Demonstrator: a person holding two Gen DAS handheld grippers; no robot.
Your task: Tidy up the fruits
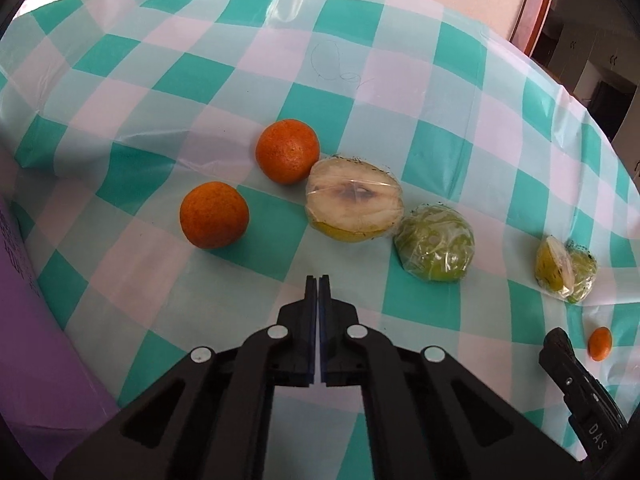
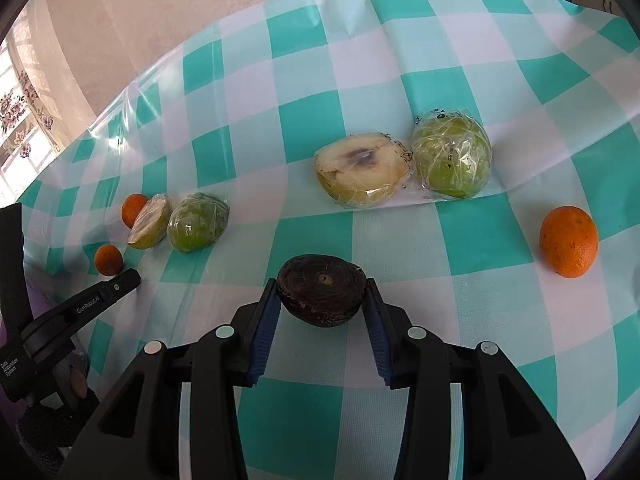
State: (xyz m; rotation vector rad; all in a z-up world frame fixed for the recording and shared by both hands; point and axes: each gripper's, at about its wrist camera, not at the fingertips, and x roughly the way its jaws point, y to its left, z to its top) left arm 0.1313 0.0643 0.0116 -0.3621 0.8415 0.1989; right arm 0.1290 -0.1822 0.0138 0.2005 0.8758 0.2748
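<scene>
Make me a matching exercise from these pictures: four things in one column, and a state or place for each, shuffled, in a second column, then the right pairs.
1. left hand-held gripper
2. right hand-held gripper
3. cut pale fruit half
4. lone orange

A. wrapped in clear film
B. shut on a dark brown fruit
C. bare, at the right edge of the right wrist view
D. shut, holding nothing

Pairs: 1-D, 2-B, 3-A, 4-C
</scene>
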